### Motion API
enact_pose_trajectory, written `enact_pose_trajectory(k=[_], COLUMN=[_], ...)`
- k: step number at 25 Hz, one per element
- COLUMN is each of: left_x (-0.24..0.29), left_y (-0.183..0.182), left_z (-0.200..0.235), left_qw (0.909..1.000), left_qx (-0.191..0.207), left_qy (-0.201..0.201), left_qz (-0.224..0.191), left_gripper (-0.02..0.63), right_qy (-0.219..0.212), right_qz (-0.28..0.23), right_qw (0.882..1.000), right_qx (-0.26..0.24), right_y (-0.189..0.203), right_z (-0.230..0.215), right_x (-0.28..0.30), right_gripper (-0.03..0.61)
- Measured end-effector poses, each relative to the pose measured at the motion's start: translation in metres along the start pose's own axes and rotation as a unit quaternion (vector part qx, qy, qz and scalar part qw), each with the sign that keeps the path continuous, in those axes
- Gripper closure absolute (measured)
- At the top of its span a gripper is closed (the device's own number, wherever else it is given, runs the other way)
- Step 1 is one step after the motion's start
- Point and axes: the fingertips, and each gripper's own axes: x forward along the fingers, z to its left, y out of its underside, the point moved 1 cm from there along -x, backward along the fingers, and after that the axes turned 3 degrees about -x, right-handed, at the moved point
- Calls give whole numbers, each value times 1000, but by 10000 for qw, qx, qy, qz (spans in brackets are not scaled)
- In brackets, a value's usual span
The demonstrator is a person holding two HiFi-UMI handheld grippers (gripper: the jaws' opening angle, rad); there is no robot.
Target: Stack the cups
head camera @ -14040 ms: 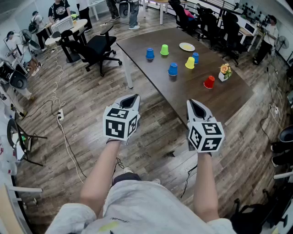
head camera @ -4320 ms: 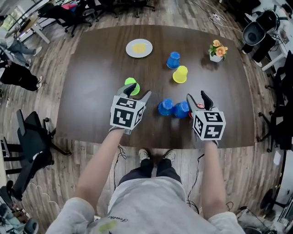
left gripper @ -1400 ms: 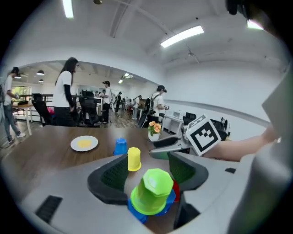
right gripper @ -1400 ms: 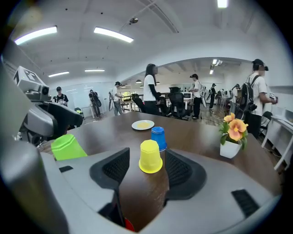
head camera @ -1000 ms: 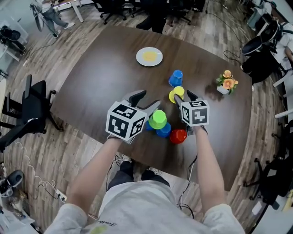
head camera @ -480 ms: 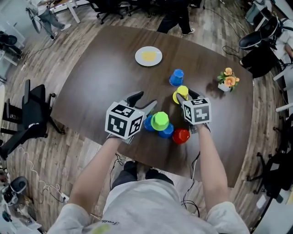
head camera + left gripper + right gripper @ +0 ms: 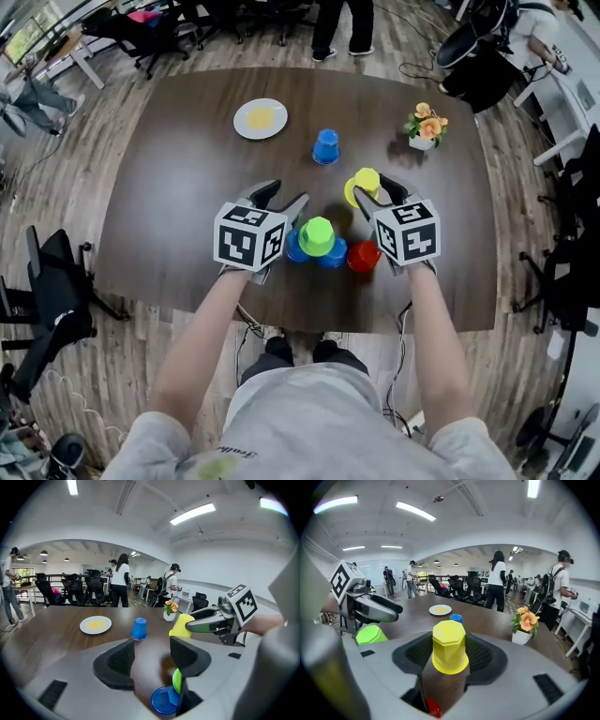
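Tongs on the right (image 7: 373, 191) pinch an upside-down yellow cup (image 7: 449, 646), faceted and glossy, near the middle of the dark worktop (image 7: 178, 178). Left tongs (image 7: 283, 196) stand spread, empty, beside a green cup (image 7: 317, 234) perched on blue cups (image 7: 334, 256); a red cup (image 7: 362, 255) is adjacent.

- Big dark brown table (image 7: 178, 178) with rounded corners, sitting mid-room.
- Floor (image 7: 122, 375) is grey-brown wood planks all around it.
- One black office chair (image 7: 56, 319) off the table's left edge, and more chairs (image 7: 75, 590) lined up at the far end.
- White walls and ceiling, long strip lights (image 7: 192, 513) overhead — pretty bright in there.
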Motion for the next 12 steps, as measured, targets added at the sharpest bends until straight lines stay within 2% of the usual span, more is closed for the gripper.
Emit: enact_pose_trajectory(k=[5, 12], left_x=[1, 5], left_y=[-6, -10], left_z=[4, -2], left_qw=[9997, 9977], left_qx=[64, 291], left_qy=[246, 609], left_qz=[-61, 3], left_gripper=[379, 391], right_qy=[275, 527], right_qz=[-27, 63], right_qw=[9996, 9980], right_qx=[15, 346], right_y=[1, 18], right_z=[14, 41], right_x=[-35, -64], right_gripper=[356, 356])
